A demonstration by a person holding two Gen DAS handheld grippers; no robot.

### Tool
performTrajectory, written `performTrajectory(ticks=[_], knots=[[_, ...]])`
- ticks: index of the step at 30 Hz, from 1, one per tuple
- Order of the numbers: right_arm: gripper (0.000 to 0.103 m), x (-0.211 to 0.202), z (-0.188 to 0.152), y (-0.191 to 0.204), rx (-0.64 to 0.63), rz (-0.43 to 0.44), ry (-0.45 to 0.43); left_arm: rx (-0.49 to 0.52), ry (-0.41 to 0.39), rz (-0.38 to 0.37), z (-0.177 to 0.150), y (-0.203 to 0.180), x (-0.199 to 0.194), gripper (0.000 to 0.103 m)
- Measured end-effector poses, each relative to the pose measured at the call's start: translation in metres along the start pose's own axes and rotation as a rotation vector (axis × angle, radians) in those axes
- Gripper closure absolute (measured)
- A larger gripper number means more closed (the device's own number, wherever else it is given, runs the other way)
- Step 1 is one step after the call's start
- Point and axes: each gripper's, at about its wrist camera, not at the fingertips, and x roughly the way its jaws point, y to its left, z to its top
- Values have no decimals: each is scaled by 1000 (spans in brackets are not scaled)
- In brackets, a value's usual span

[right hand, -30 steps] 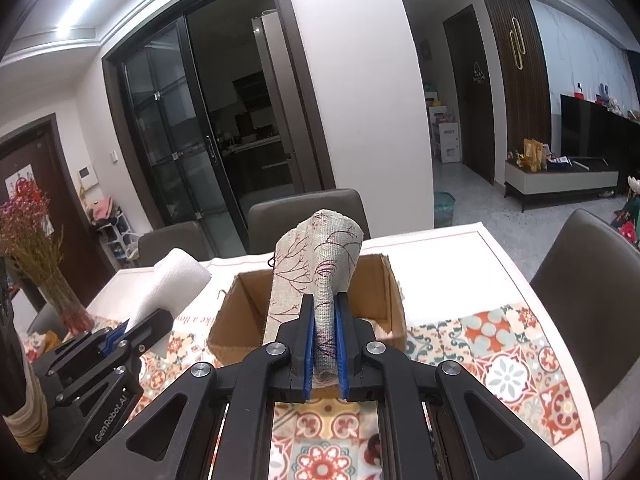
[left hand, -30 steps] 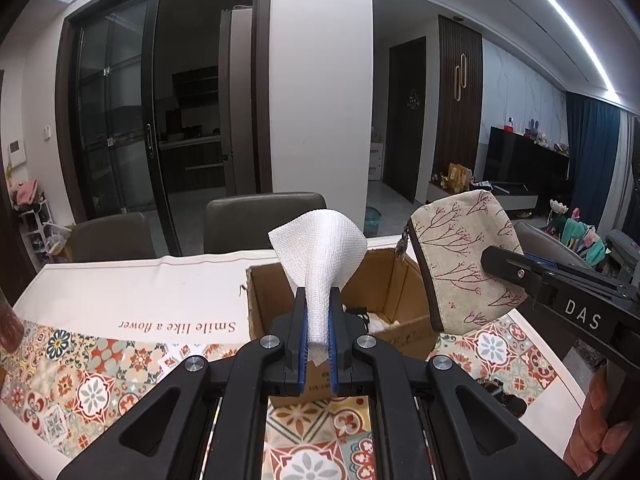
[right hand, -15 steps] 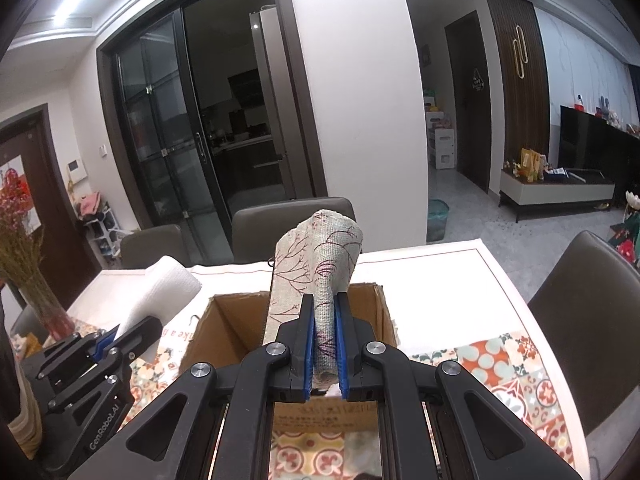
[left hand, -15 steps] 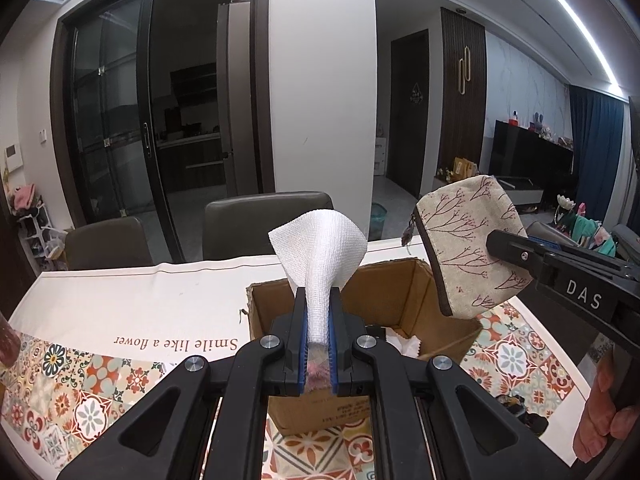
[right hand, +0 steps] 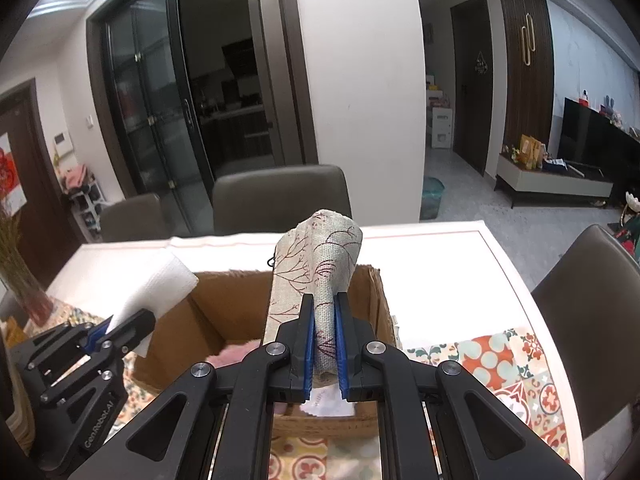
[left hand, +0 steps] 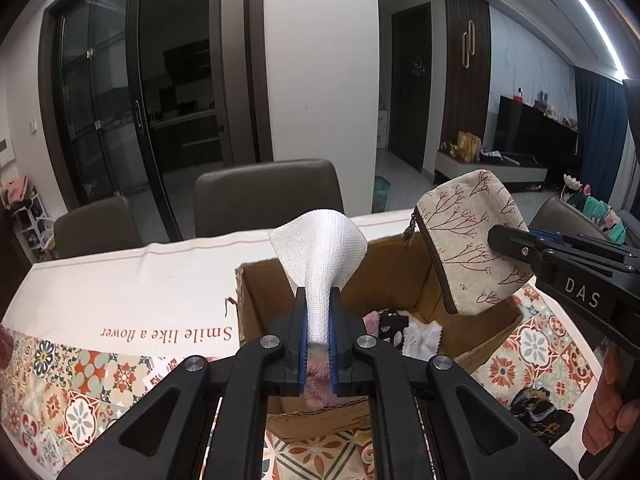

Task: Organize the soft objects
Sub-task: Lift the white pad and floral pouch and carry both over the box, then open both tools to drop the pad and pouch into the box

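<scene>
My left gripper (left hand: 318,308) is shut on a white woven cloth (left hand: 320,252) and holds it above the near left part of an open cardboard box (left hand: 404,264). My right gripper (right hand: 324,312) is shut on a beige zip pouch with a red branch print (right hand: 320,256) and holds it above the same box (right hand: 224,300). The pouch (left hand: 468,240) also shows in the left wrist view, over the box's right side. The white cloth (right hand: 156,288) shows at the left in the right wrist view. Pink, black and white soft items (left hand: 396,328) lie inside the box.
The box stands on a table with a patterned tile cloth (left hand: 80,380) and a white runner (left hand: 120,276). A dark patterned item (left hand: 536,404) lies on the table right of the box. Grey chairs (left hand: 268,200) stand behind the table. A vase with dried flowers (right hand: 24,280) is at far left.
Both grippers have moved forward and over the box with their loads still held. The inside of the box and its contents have come into view.
</scene>
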Motion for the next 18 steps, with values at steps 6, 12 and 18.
performTrajectory(ticks=[6, 12, 18], knots=[[93, 22, -8, -2, -21, -10, 64, 3, 60, 6, -10, 2, 23, 93], [93, 42, -19, -1, -38, -10, 133, 4, 112, -1, -20, 2, 40, 93], [92, 53, -24, 3, -47, -9, 181, 1, 161, -10, -31, 2, 52, 92]])
